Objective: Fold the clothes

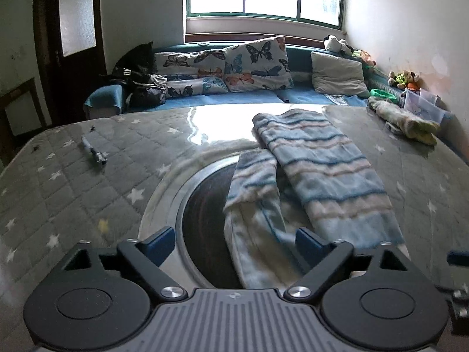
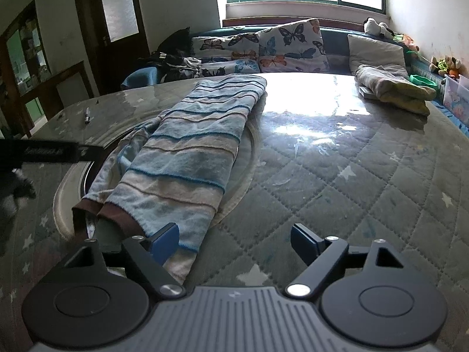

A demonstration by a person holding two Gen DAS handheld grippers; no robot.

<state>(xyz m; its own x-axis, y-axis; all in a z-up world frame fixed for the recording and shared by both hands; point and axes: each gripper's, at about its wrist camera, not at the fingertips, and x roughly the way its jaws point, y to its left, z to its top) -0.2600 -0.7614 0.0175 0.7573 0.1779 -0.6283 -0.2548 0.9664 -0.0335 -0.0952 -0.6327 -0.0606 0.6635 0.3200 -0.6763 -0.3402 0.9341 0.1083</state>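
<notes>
With both tools' jaws apart and empty, the striped trousers [image 2: 187, 146] lie mid-frame on the bench [image 2: 351, 176]; left tool [image 1: 234, 245], right tool [image 2: 234, 242]. Next move: likely grip the near cuffs.

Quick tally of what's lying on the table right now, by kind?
Striped fleece garment: 1
Folded pale yellow-green garment: 1
Marker pen: 1
Total: 3
</notes>
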